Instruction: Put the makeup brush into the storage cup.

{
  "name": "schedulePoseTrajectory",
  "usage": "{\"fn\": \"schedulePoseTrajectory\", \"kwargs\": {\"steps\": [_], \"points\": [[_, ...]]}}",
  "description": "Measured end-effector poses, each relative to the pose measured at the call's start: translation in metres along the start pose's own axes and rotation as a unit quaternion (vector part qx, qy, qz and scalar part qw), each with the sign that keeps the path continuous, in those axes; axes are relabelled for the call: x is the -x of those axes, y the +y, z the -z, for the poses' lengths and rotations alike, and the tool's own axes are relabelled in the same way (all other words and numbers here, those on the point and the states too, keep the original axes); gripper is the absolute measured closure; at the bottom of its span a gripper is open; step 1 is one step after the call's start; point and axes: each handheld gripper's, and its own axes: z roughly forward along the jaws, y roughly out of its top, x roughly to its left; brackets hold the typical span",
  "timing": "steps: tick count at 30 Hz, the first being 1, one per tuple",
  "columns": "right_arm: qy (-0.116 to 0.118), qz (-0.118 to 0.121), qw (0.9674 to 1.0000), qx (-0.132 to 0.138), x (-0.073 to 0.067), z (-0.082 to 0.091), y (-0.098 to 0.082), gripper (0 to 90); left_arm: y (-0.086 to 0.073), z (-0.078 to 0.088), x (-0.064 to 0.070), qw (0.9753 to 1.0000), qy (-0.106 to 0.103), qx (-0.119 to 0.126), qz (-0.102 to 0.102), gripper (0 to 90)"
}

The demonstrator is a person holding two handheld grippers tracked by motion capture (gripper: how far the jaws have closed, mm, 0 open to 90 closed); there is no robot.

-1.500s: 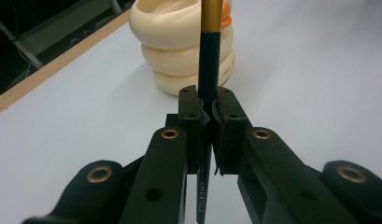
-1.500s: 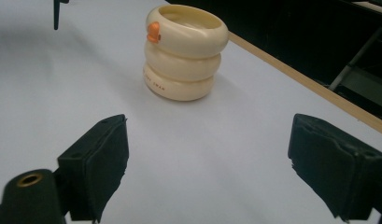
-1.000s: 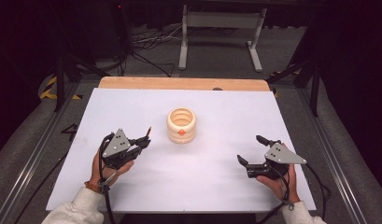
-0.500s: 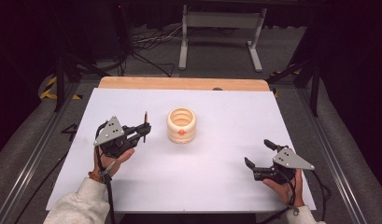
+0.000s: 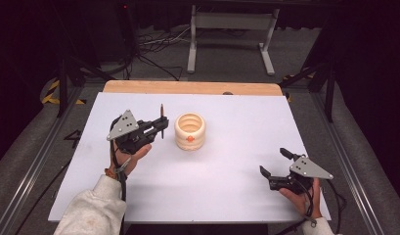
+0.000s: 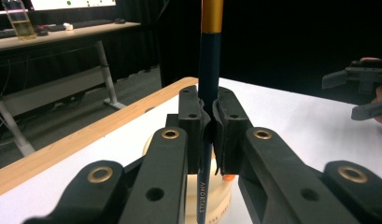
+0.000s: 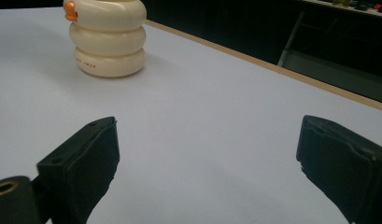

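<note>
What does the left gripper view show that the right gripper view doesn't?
Left gripper view: the left claw shut on an upright dark pencil with a gold band, and the right claw farther off. Right gripper view: the right claw's jaws wide open over bare table, and the cream ringed holder seen from the side. Both: the holder and the white table.
</note>
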Motion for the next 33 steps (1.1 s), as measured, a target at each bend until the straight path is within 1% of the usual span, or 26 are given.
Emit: {"fn": "schedulePoseTrajectory", "kwargs": {"steps": [4, 5, 9, 11, 14, 17, 19, 22, 24, 26, 27, 29, 33], "points": [[0.001, 0.007, 1.0, -0.003, -0.001, -0.001, 0.0, 6.8, 0.004, -0.008, -0.004, 0.9999, -0.008, 0.008, 0.01, 83.3], [0.003, 0.005, 1.0, -0.001, -0.001, -0.001, 0.0, 6.8, 0.005, -0.009, -0.005, 0.9999, -0.009, 0.005, 0.009, 83.3], [0.004, 0.006, 1.0, 0.0, -0.001, -0.001, 0.0, 7.0, 0.007, -0.016, -0.008, 0.9998, -0.012, 0.013, 0.011, 83.3], [0.013, 0.001, 0.9999, 0.006, -0.001, -0.001, 0.0, 6.9, 0.008, -0.019, -0.009, 0.9996, -0.018, 0.015, 0.012, 83.3], [0.014, 0.0, 0.9999, 0.006, 0.0, 0.0, 0.0, 7.0, 0.011, -0.024, -0.01, 0.9995, -0.02, 0.023, 0.008, 83.3], [0.017, -0.003, 0.9998, 0.007, 0.0, -0.001, -0.001, 7.0, 0.013, -0.029, -0.011, 0.9993, -0.025, 0.026, 0.011, 83.3], [0.016, -0.002, 0.9998, 0.007, 0.0, -0.001, -0.001, 7.0, 0.015, -0.033, -0.013, 0.9992, -0.026, 0.029, 0.007, 83.3], [0.015, -0.003, 0.9998, 0.009, 0.0, 0.0, -0.001, 7.2, 0.017, -0.037, -0.014, 0.9989, -0.029, 0.034, 0.01, 83.3], [0.014, -0.005, 0.9999, 0.01, 0.001, 0.0, -0.001, 7.2, 0.019, -0.043, -0.016, 0.9988, -0.032, 0.037, 0.008, 83.3], [0.014, -0.004, 0.9998, 0.011, 0.002, 0.001, -0.001, 7.2, 0.02, -0.046, -0.017, 0.9984, -0.035, 0.043, 0.012, 83.3], [0.014, -0.004, 0.9998, 0.011, 0.002, 0.001, -0.001, 7.2, 0.02, -0.046, -0.017, 0.9984, -0.035, 0.043, 0.012, 83.3], [0.013, -0.003, 0.9998, 0.013, 0.002, 0.002, 0.0, 7.2, 0.02, -0.052, -0.019, 0.9981, -0.042, 0.042, 0.015, 83.3], [0.012, -0.006, 0.9998, 0.017, 0.004, 0.003, 0.0, 7.3, 0.018, -0.062, -0.02, 0.9983, -0.043, 0.035, 0.016, 83.3]]}}
